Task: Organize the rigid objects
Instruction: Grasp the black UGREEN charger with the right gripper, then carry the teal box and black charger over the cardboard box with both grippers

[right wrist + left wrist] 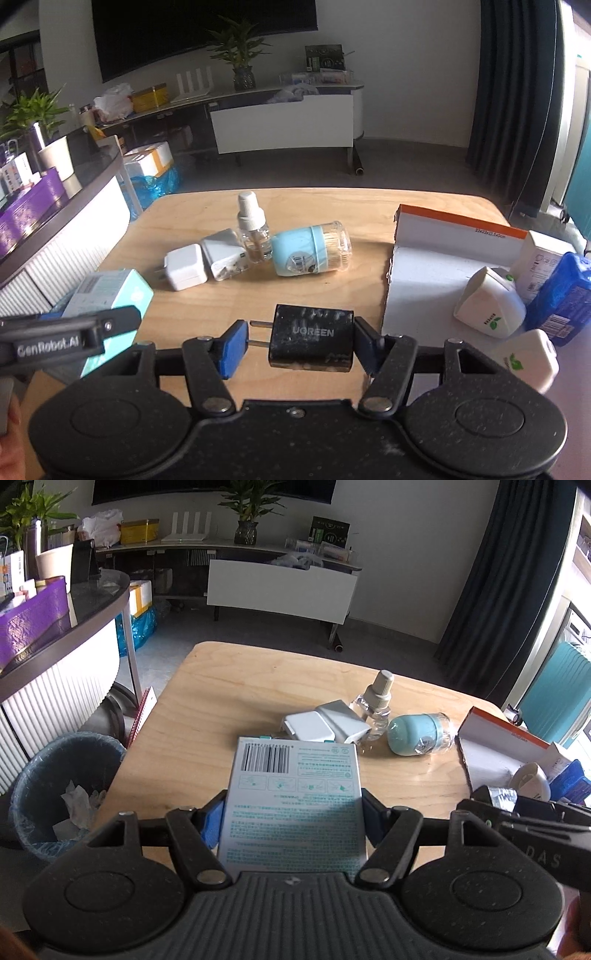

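Note:
My left gripper [293, 818] is shut on a light blue box [295, 794] with a barcode, held over the wooden table [221, 701]. The box also shows in the right wrist view [110, 295]. My right gripper [299, 341] is shut on a black UGREEN charger [312, 338], its prongs touching the left blue pad. On the table lie two white chargers [184, 267] [223, 254], a clear spray bottle [251, 229] and a light blue toothpick jar [310, 249] on its side.
An open orange-edged white box [443, 258] at the right holds white containers [487, 306] and a blue packet [561, 295]. A lined bin [62, 790] stands left of the table. A counter [74, 627] stands at far left.

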`<move>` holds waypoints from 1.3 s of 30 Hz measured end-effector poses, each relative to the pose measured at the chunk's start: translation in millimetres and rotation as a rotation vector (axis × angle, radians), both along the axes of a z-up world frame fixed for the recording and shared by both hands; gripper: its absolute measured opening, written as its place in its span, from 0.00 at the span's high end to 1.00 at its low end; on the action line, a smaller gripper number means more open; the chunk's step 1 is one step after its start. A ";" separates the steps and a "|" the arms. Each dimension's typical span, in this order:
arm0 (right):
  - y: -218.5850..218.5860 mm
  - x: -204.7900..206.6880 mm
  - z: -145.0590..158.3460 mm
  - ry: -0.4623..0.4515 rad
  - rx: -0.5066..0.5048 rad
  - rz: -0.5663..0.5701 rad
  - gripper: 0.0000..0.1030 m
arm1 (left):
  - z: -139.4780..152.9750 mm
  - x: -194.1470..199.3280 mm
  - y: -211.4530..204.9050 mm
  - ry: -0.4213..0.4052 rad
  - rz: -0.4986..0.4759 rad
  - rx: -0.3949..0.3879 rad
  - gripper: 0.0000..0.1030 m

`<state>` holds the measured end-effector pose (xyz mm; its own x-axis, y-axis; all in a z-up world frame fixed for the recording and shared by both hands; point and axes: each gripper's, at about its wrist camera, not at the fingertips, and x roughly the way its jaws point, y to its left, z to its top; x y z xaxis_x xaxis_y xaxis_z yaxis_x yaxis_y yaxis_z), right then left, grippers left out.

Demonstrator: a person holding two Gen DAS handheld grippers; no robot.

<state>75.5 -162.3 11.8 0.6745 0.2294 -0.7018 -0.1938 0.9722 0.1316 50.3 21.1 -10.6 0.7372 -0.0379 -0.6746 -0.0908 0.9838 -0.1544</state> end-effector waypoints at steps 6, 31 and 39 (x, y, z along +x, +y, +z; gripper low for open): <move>-6.0 -30.0 10.2 -0.018 0.007 -0.002 0.29 | 9.8 -17.1 -4.1 -0.016 -0.012 -0.011 0.30; -36.5 -84.1 27.3 -0.054 0.034 -0.032 0.29 | 24.5 -56.4 -22.7 -0.048 -0.050 -0.014 0.30; -46.3 -90.4 28.3 -0.060 0.035 -0.050 0.29 | 26.5 -60.0 -32.7 -0.052 -0.075 -0.011 0.30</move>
<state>-15.0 -208.6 40.1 0.7264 0.2179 -0.6518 -0.1539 0.9759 0.1548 -9.7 -11.7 16.0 0.7658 -0.1018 -0.6349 -0.0082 0.9858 -0.1680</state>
